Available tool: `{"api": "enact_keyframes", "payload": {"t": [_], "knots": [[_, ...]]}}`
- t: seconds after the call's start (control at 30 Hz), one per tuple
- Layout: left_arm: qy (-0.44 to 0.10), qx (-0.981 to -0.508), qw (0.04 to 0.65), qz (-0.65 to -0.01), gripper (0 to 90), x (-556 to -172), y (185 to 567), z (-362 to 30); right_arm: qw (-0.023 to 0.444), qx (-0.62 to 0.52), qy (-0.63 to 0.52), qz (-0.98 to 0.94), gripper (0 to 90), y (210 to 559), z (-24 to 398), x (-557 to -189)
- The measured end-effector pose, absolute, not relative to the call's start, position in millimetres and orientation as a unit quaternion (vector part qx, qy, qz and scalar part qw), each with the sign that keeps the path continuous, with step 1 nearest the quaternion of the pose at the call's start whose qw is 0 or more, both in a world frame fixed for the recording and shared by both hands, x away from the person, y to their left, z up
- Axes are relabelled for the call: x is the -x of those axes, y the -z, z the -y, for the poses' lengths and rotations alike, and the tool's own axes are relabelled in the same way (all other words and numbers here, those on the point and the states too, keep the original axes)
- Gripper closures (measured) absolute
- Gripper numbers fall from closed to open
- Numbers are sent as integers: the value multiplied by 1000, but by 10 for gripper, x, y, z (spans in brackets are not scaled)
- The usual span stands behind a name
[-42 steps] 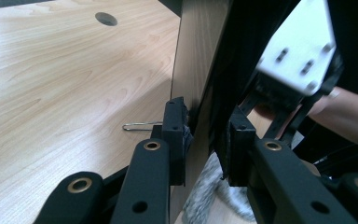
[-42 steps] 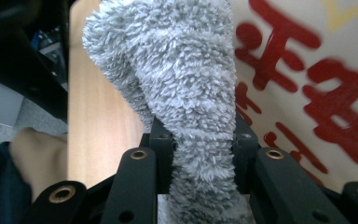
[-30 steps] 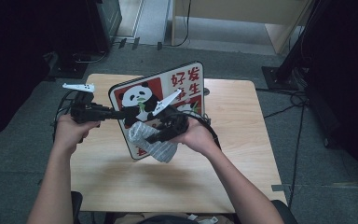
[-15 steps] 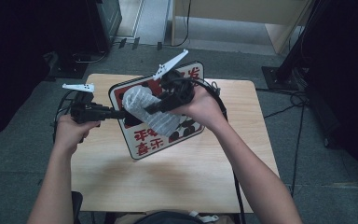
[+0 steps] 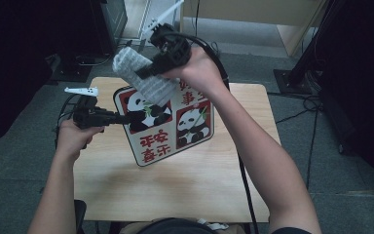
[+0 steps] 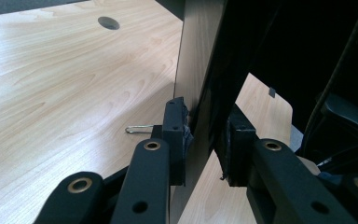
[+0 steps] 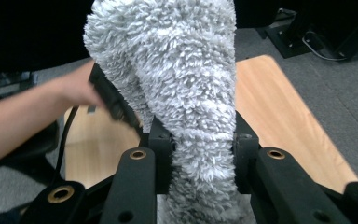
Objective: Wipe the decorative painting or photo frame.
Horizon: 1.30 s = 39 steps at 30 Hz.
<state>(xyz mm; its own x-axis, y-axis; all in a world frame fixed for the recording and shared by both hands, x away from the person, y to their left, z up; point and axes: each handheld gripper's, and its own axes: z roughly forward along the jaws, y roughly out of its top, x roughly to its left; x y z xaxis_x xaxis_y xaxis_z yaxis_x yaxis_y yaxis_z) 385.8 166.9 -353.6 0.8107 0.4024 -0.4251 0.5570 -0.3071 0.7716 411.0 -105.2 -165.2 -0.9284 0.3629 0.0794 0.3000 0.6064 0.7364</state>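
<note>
Leftmost in the high view, the left gripper (image 5: 135, 116) lies level over the wooden table (image 5: 224, 190), pointing toward 3 o'clock, and its jaws are clamped on the left edge of the panda board (image 5: 175, 126). The left gripper view shows that grip close up: both black pads press on the thin edge of the panda board (image 6: 200, 70), one on each face. A small metal clip (image 6: 139, 129) lies on the table at 9 o'clock of the pads. The board is tilted, its lower corner near the tabletop, its upper part under the cloth. At 1 o'clock of the board's middle, the right gripper (image 5: 143, 73) is raised, pointing toward 8 o'clock, and clenched around a fluffy grey cloth (image 5: 139, 73). The cloth's lower end touches the board's upper left panda picture. From the right gripper view, the cloth (image 7: 182, 93) stands pinched between both pads and bulges above them.
</note>
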Motion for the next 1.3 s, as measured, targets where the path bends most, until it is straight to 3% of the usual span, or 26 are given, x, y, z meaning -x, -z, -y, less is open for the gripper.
{"api": "enact_keyframes", "payload": {"t": [0.2,0.43,1.3], "knots": [[74,-805,508,-297,753,-3860,3534,-1673,47,-194,-373,-906,699,1613,735,-4285],[69,-805,508,-298,755,-3859,3535,-1687,42,-188,-351,-917,696,1857,456,-4399],[70,-802,510,-301,759,-3861,3549,-1699,-12,-242,-372,-896,629,2186,544,-4516]]}}
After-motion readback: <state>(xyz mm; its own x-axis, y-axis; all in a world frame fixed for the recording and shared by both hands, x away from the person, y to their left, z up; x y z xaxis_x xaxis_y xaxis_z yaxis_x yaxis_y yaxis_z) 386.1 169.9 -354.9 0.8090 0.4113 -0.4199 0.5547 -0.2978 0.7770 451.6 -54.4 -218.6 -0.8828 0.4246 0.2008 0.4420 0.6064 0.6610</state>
